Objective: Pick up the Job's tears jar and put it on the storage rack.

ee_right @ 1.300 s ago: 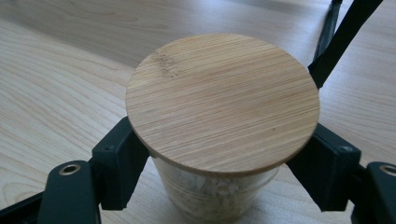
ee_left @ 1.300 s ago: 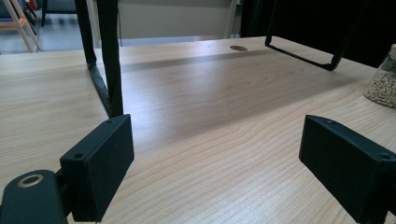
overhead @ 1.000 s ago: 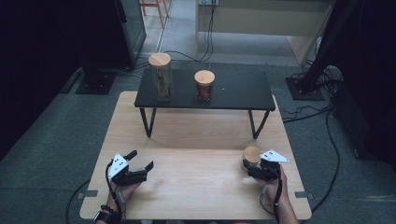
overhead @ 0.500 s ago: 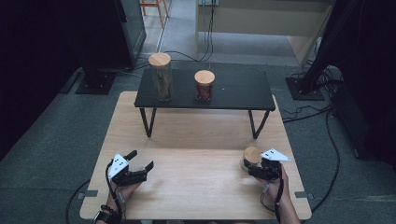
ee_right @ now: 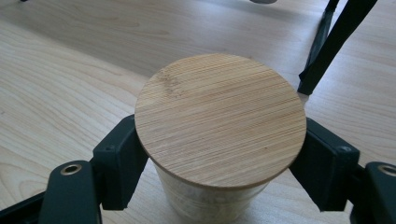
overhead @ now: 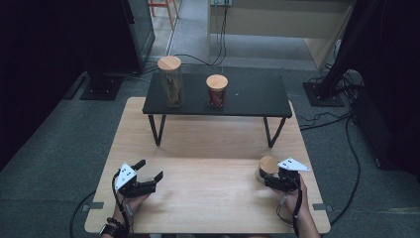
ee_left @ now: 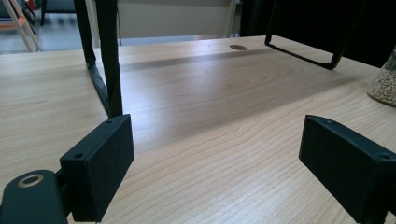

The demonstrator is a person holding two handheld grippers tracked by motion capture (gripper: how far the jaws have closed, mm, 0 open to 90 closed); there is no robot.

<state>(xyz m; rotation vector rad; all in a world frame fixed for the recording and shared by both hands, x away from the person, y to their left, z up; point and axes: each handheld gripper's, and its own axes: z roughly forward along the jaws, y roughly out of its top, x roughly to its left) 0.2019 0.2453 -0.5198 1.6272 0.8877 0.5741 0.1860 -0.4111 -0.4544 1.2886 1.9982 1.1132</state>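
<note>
A small glass jar (overhead: 269, 166) with a round wooden lid (ee_right: 220, 119) and pale grains inside stands at the table's near right. My right gripper (overhead: 268, 179) is shut on the jar (ee_right: 210, 203), one black jaw on each side just under the lid. The same jar (ee_left: 385, 79) shows at the right edge of the left gripper view. My left gripper (overhead: 148, 170) rests low at the near left of the wooden table (overhead: 208, 144), and its jaws (ee_left: 222, 168) stand wide open over bare wood.
A low black shelf (overhead: 257, 96) on thin metal legs stands across the far half of the table. On it are a tall wooden-lidded jar (overhead: 170, 82) and a shorter jar (overhead: 217, 90) with reddish-brown contents. Cables lie on the floor at the right.
</note>
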